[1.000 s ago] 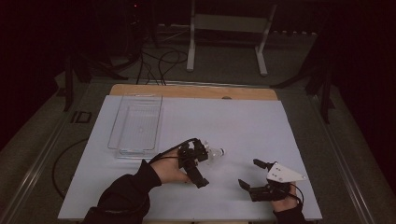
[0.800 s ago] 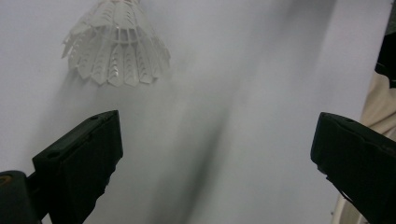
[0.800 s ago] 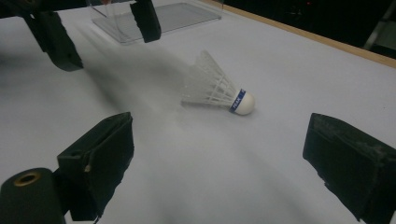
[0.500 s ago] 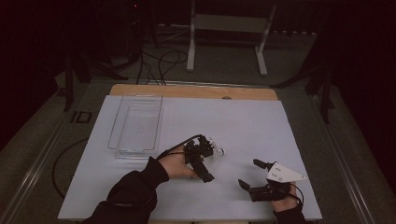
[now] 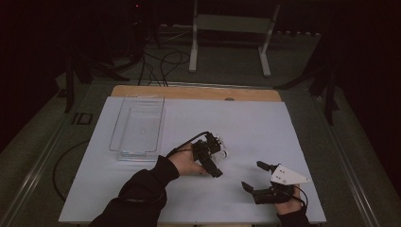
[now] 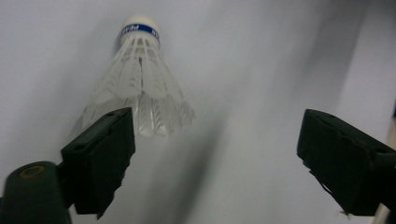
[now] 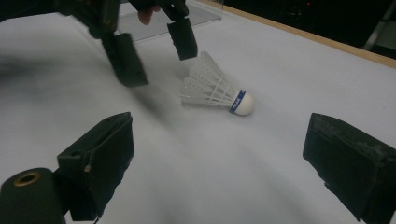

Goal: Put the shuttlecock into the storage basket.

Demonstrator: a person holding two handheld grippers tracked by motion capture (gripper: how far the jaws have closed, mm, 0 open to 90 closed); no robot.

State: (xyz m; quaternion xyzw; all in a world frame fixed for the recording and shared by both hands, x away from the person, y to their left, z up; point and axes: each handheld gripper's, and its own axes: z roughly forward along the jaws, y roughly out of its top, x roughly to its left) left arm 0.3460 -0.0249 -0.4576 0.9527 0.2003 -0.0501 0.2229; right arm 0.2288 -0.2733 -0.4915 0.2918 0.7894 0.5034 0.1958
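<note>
Where legible, shuttlecock (image 7: 217,91) band (image 7: 236,102) reads "PEAK".

In the high view the shuttlecock (image 5: 221,152) was too small to resolve and partly hidden behind the left gripper (image 5: 211,156). In the left gripper view one finger covered the rim of its skirt. The blue band's lettering (image 7: 236,103) was too small to read.
</note>
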